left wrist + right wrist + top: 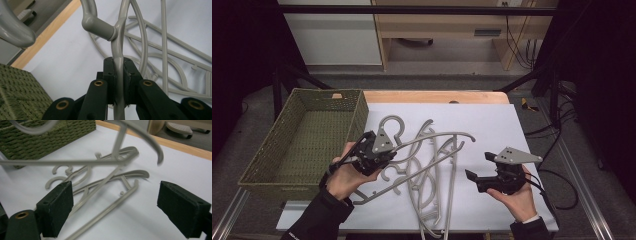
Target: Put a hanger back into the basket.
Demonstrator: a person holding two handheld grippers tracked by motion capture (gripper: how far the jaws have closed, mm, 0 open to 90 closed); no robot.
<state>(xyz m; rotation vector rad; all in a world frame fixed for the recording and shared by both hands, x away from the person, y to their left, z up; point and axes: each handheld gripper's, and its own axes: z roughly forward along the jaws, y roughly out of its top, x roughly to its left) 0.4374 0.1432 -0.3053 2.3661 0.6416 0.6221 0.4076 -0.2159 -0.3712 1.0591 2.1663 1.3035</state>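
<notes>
My left gripper (373, 150) is pinching a grey hanger (119, 50) by its neck, just below the hook, the jaws pressed tight on the plastic. I am holding that hanger lifted above the white sheet (492, 125), beside the woven green basket (302, 135). More grey hangers (432, 185) are lying in a loose, tangled pile on the sheet between my two hands. My right gripper (479, 170) is hovering near the pile with its jaws spread wide and gripping nothing; the raised hanger is crossing in front of it.
</notes>
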